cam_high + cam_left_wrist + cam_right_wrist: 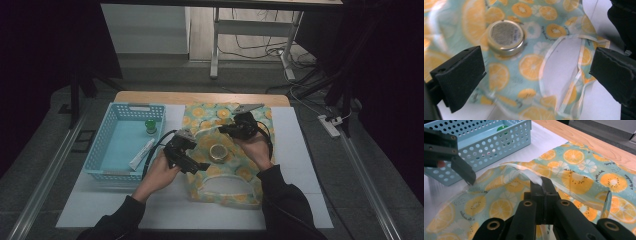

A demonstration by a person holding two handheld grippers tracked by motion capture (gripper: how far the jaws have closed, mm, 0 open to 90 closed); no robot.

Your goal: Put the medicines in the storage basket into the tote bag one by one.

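Nearest the lens, the right gripper (pixel 541 185): black jaws pressed together, clamped on the pale trimmed edge of the translucent plastic bag printed with orange and kiwi slices on teal (pixel 579 167), that edge lifted a little into a fold. Left gripper (pixel 536 75) with jaws wide apart, hovering over the same bag, gripping nothing. Bag spread flat on the white mat (pixel 300 165) in the middle of the table, just right of the light blue perforated plastic basket (pixel 100 145), its cut-out handle toward the person. Small round jar with a gold metal lid (pixel 505 37) at the bag's middle; whether inside the film or on top of it, cannot tell. Bag probably very light, limp and slippery, likely to sag and slide unless pinched firmly; best hold on the stitched trim at the opening or the handle loop, not on the loose film. Jar likely rigid and somewhat heavier, apt to roll if the bag tips. In the basket: a small green-capped bottle (pixel 150 125) and a white tube (pixel 141 154) lying on the floor.
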